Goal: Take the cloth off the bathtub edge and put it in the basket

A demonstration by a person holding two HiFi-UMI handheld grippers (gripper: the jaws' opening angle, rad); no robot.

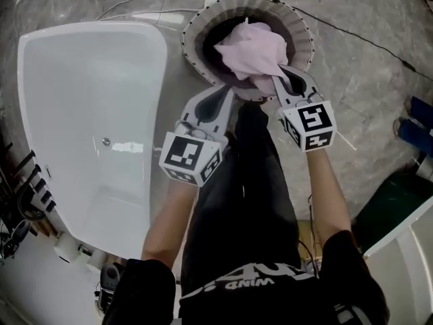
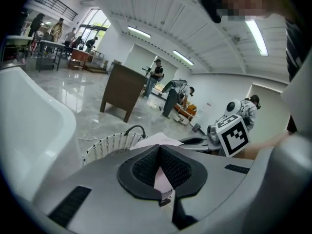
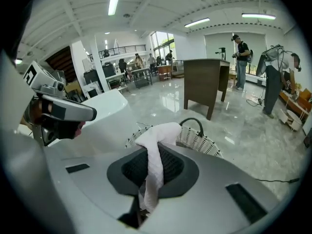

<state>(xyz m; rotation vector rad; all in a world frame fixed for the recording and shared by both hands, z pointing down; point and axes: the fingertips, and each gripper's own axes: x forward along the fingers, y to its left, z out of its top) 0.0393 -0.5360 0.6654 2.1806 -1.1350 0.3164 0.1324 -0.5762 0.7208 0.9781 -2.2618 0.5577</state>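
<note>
Left claw, right claw on cloth

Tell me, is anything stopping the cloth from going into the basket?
Nothing visible does. The cloth, pinched by the left claw and the right claw, hangs right over the basket's open mouth.

Left arm and right arm stretch down toward the basket. At its near rim the left gripper and right gripper sit side by side, each clamped on the cloth.
</note>
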